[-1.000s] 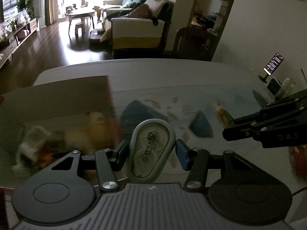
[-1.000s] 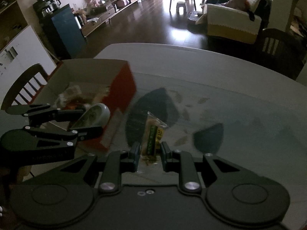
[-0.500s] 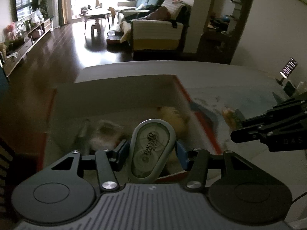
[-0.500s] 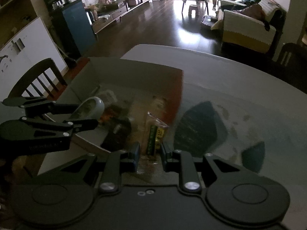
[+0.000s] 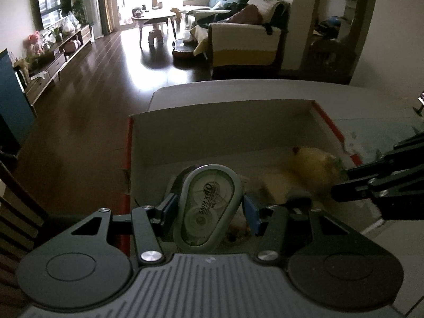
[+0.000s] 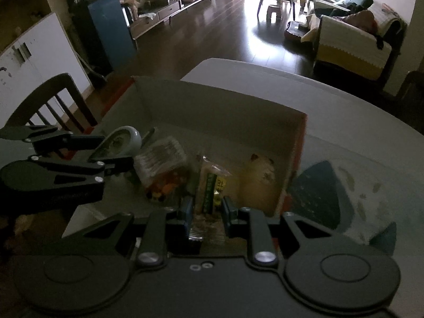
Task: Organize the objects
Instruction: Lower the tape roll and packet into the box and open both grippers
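My left gripper [image 5: 210, 210] is shut on a grey correction tape dispenser [image 5: 209, 206] and holds it over the left part of an open red cardboard box [image 5: 225, 129]. The same dispenser [image 6: 120, 143] and left gripper [image 6: 116, 156] show at the left of the right wrist view. My right gripper [image 6: 205, 209] is shut on a clear snack packet [image 6: 212, 188] with a green and yellow label, above the box's near right part. Inside the box [image 6: 220, 111] lie a yellowish plush toy [image 6: 258, 175] and a clear packet of coloured bits [image 6: 161, 167].
The box stands at the left end of a pale round table [image 6: 344, 111] with a patterned mat [image 6: 326, 193] to its right. A dark wooden chair [image 6: 50, 100] stands at the table's left side. Beyond lie a dark floor and a sofa [image 5: 243, 42].
Both grippers have swung left from above the patterned mat to above the box, each still holding its object. The box now fills the middle of both views.
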A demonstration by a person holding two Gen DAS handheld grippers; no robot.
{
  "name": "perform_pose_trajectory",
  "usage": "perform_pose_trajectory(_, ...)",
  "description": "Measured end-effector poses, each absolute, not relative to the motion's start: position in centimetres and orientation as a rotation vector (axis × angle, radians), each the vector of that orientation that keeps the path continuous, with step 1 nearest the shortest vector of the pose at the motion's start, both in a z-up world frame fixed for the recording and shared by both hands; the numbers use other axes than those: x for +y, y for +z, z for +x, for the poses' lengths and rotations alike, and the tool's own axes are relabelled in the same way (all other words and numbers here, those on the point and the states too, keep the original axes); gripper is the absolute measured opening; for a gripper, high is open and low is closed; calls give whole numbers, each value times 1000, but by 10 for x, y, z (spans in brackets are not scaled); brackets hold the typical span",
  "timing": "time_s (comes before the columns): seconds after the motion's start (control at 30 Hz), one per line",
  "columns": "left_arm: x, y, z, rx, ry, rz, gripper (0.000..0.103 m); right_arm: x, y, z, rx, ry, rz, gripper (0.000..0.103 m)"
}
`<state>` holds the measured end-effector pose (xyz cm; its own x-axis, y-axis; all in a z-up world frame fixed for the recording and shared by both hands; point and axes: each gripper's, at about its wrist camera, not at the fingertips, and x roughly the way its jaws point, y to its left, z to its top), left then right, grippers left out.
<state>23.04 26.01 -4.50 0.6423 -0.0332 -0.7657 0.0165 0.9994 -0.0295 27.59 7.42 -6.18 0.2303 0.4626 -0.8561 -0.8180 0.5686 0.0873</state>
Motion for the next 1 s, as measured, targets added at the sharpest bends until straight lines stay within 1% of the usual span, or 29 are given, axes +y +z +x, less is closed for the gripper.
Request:
perform_pose_trajectory(0.37,260,-69,247,903,-23,12,53,116,-99,285,994,868,-531,23)
perform_pose_trajectory(0.4,260,-71,249,909,-25,10,53,117,-101,286,997,870,-532,24)
perform_pose_trajectory(0.63,261,-76,254,931,-52,14,52,119,-106,284,1021,886,-548,26)
perform_pose_trajectory(0.8,263,-75,254,937,-69,12,53,109,-99,282,1026,928,-542,37)
perform_pose_trajectory(0.9,265,-73,254,935,-87,-6,64,102,-92,280,1019,947,-536,43)
perform_pose_trajectory(1.0,264,-72,252,928,-89,-17,66,92,-84,276,1003,971,-524,47)
